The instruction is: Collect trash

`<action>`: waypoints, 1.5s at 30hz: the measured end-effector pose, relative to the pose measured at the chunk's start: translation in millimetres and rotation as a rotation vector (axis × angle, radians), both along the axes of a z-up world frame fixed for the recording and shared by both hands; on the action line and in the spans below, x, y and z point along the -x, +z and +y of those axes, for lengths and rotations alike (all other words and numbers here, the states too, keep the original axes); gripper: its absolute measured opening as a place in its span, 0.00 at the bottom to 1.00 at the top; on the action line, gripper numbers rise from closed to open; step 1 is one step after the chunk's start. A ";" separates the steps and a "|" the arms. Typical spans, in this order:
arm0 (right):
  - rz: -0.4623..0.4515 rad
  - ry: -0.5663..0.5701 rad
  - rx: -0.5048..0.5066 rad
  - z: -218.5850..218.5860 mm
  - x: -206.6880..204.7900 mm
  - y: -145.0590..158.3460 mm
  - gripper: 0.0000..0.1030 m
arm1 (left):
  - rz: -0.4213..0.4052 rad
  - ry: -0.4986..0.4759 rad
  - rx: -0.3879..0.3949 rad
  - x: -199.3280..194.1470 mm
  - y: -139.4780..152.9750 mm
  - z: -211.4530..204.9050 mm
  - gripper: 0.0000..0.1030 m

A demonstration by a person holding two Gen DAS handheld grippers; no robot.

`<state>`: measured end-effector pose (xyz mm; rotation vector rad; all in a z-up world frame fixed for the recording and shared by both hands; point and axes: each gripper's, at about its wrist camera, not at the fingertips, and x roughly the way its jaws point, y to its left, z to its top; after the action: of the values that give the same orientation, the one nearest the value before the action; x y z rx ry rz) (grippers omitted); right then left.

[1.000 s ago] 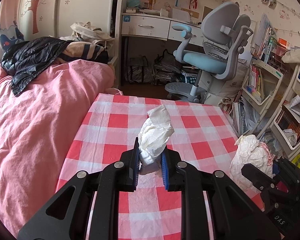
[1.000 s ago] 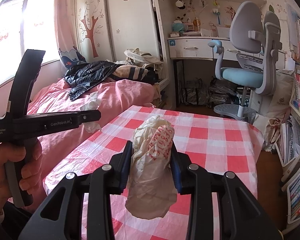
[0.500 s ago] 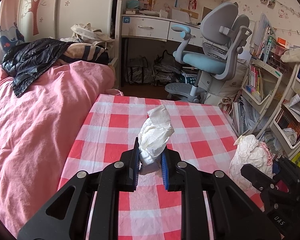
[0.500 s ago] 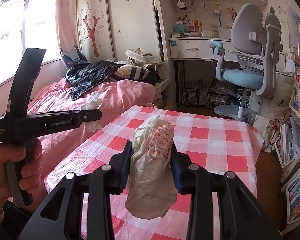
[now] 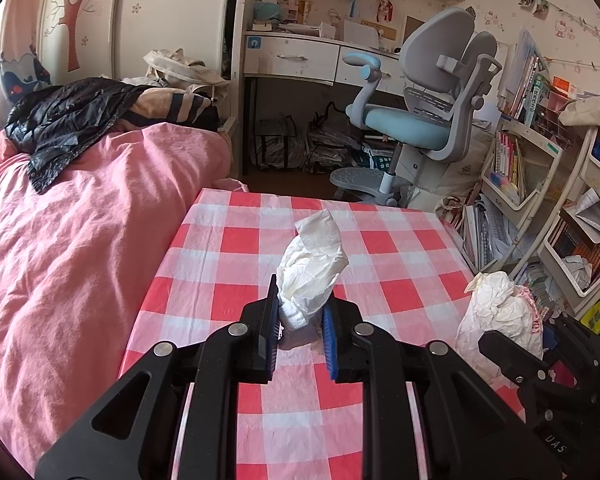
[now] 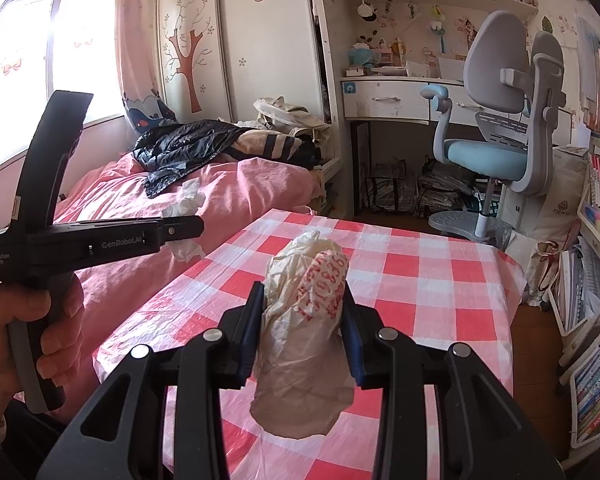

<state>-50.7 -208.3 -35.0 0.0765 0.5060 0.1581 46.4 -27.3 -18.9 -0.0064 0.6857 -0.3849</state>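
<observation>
Left wrist view: I look from just behind the left claw [image 5: 300, 312], tilted down over the near end of the checked table [image 5: 384, 240], towards the far desk [image 5: 296, 54] and chair [image 5: 432, 120].
Right wrist view: from behind the right claw [image 6: 302, 320], less steeply down, facing the same far wall, with the window [image 6: 40, 68] at left.
Shared: table, bed [image 5: 80, 220], desk, chair.
Cross-sight: each view catches the other claw at its edge.

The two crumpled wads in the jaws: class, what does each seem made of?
Left wad: probably tissue paper, matte white, softly creased.
Right wad: likely thin plastic bag, slightly translucent and glossy, with red print; crinkled paper can't be excluded.
</observation>
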 end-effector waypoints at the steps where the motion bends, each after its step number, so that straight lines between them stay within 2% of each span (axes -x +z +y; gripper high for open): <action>1: 0.000 0.000 0.000 0.4 0.2 0.0 0.35 | 0.000 0.000 0.000 0.1 0.0 0.0 0.16; 45: 0.003 0.007 0.021 11.7 8.5 2.7 0.35 | 0.005 0.000 0.001 4.9 3.4 2.5 0.16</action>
<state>-59.2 -196.6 -32.3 0.0545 0.5113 0.1592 41.4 -24.8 -15.4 -0.0082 0.6906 -0.3853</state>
